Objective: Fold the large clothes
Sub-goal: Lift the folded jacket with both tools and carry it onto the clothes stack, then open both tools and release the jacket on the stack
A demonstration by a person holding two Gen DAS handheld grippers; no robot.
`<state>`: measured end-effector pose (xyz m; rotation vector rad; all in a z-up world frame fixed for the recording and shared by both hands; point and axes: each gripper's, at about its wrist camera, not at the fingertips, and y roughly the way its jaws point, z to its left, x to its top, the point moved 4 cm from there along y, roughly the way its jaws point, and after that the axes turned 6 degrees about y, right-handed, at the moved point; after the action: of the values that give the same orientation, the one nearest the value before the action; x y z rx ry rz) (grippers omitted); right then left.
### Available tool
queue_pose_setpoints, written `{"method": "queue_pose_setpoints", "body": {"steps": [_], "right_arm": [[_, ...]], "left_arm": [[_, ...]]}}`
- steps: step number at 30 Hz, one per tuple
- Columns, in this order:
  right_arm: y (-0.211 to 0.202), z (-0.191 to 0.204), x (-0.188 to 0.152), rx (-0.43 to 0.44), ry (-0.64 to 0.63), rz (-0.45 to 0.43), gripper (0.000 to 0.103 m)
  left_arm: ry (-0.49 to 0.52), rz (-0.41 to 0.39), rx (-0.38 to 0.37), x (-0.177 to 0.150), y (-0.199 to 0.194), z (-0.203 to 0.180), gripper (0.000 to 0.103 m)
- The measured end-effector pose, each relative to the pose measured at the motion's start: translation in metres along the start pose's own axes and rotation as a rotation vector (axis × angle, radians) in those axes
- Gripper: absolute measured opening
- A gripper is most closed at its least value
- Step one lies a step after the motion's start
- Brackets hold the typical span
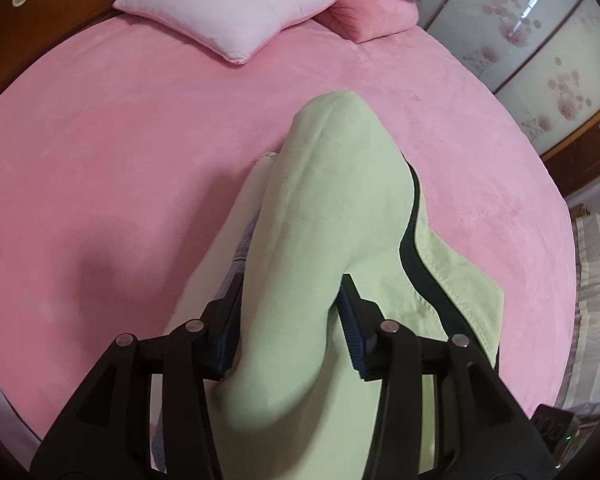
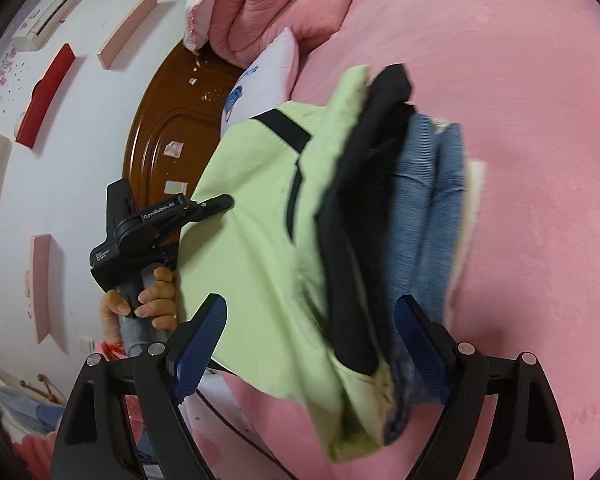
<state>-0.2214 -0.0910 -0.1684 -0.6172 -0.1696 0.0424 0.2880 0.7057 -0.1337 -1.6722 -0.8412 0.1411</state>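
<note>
Grips the green shirt (image 1: 332,184) with the left gripper (image 1: 291,280), pads seemingly tight against the fabric on both sides, though the cloth hides most of one pad. Holds the right gripper (image 2: 310,300) wide open around the hanging bundle, pads clear of the cloth. Shows the shirt lifted above the pink bed (image 1: 120,160), with a black garment (image 2: 360,220) and a blue garment (image 2: 432,200) layered beside it. Leaves a pink pillow (image 1: 228,8) well apart, near the headboard.

Round bed under pink plush cover (image 1: 140,152); pale pink square cushion (image 1: 228,4) and folded pink quilt (image 2: 260,4) near carved brown wooden headboard (image 2: 168,120). White wall carries red and pink shelves (image 2: 48,96). Floral frosted sliding wardrobe doors (image 1: 540,52) alongside.
</note>
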Motion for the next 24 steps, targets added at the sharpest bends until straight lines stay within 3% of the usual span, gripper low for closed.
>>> {"method": "queue_pose_setpoints", "body": {"steps": [3, 4, 5, 6, 7, 8, 9, 10, 12, 14, 17, 18, 20, 22, 24], "right_arm": [[0.027, 0.002, 0.025, -0.035, 0.022, 0.053, 0.087], [0.041, -0.009, 0.056, -0.059, 0.017, 0.078, 0.082], [0.038, -0.017, 0.058, -0.085, 0.002, 0.106, 0.071], [0.051, -0.018, 0.056, -0.117, -0.033, 0.145, 0.035], [0.067, -0.017, 0.053, -0.164, -0.083, 0.179, 0.025], [0.078, -0.014, 0.052, -0.199, -0.116, 0.185, 0.023], [0.089, -0.006, 0.054, -0.190, -0.140, 0.193, 0.019], [0.090, 0.002, 0.050, -0.127, -0.132, 0.215, 0.018], [0.092, 0.018, 0.043, 0.023, -0.060, 0.247, 0.018], [0.082, 0.024, 0.033, 0.034, -0.075, 0.252, 0.018], [0.071, 0.014, 0.015, -0.063, -0.191, 0.274, 0.017], [0.069, 0.003, 0.010, -0.130, -0.216, 0.283, 0.018], [0.055, -0.019, 0.010, -0.213, -0.188, 0.243, 0.025], [0.031, -0.038, 0.014, -0.224, -0.112, 0.173, 0.042], [-0.002, -0.058, 0.011, -0.234, -0.069, 0.075, 0.053]], "left_arm": [[0.014, -0.015, 0.032, -0.022, -0.015, -0.002, 0.041], [0.035, -0.010, 0.056, -0.022, -0.016, 0.000, 0.042], [0.051, 0.000, 0.075, -0.023, -0.010, -0.007, 0.043], [0.065, 0.012, 0.084, -0.025, -0.011, -0.008, 0.043], [0.077, 0.026, 0.088, -0.029, -0.010, -0.008, 0.043], [0.082, 0.029, 0.090, -0.029, -0.010, -0.008, 0.043], [0.097, 0.026, 0.094, -0.032, -0.012, -0.009, 0.042], [0.123, 0.004, 0.103, -0.032, -0.016, -0.012, 0.037], [0.182, -0.034, 0.142, -0.028, -0.019, -0.020, 0.031], [0.208, -0.038, 0.174, -0.025, -0.020, -0.024, 0.031], [0.172, -0.016, 0.193, -0.027, -0.019, -0.026, 0.031], [0.151, -0.024, 0.203, -0.029, -0.022, -0.027, 0.032], [0.091, -0.056, 0.239, -0.039, -0.031, -0.026, 0.037], [0.040, -0.094, 0.294, -0.059, -0.041, -0.026, 0.051], [0.008, -0.108, 0.295, -0.081, -0.046, -0.026, 0.057]]}}
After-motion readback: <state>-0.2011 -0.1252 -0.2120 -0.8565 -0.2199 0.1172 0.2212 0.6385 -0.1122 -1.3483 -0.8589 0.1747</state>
